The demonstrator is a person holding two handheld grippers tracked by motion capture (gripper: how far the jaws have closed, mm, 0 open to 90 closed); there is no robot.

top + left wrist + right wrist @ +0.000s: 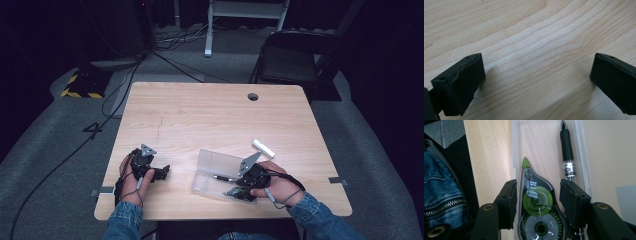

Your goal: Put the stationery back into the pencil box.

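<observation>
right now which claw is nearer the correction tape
Right. The right claw sits over the clear case with the correction tape between its jaws. The left claw rests on bare table, well left of the case.

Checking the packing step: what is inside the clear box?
The clear box holds a correction tape and a black pen; the right gripper covers the pen's rear end.
</observation>
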